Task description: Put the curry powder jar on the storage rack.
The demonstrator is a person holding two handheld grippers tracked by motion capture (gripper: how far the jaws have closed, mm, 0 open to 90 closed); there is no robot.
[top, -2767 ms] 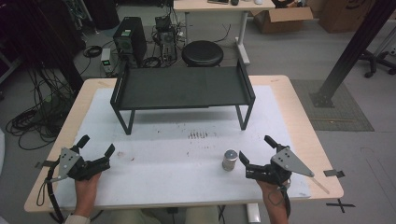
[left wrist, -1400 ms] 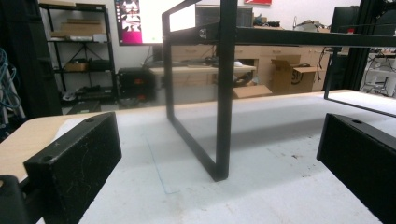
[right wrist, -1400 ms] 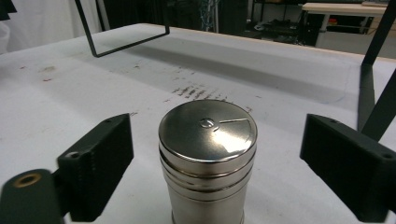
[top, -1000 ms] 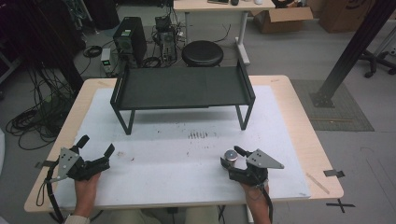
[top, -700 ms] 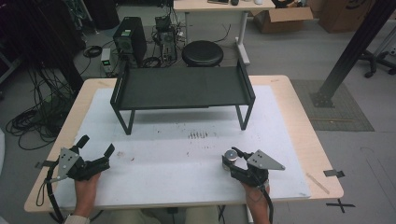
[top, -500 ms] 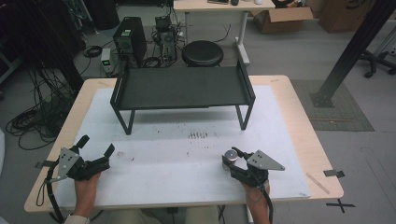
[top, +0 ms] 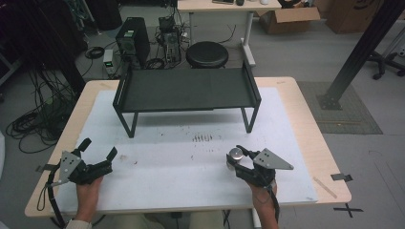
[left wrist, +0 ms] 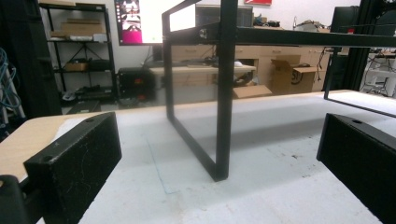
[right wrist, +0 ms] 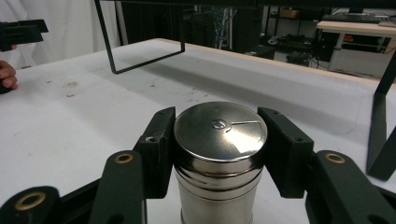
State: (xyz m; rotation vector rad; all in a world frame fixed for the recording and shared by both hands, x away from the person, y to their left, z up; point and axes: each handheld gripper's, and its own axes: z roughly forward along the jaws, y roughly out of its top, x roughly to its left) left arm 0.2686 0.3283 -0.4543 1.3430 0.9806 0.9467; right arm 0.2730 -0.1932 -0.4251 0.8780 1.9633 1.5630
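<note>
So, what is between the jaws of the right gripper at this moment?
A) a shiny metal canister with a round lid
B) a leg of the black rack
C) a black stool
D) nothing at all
A: in the right gripper view, the two black jaws of the right gripper press on both sides of the metal canister, which stands upright on the white table.

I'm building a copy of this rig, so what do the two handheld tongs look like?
Both the left tongs and the right tongs are matte black, with two blocky, scuffed jaws. Brass-coloured pivot rivets show on the right pair's linkage arms. Each carries a grey three-cornered plate on top, and a black cable trails from the left pair.
</note>
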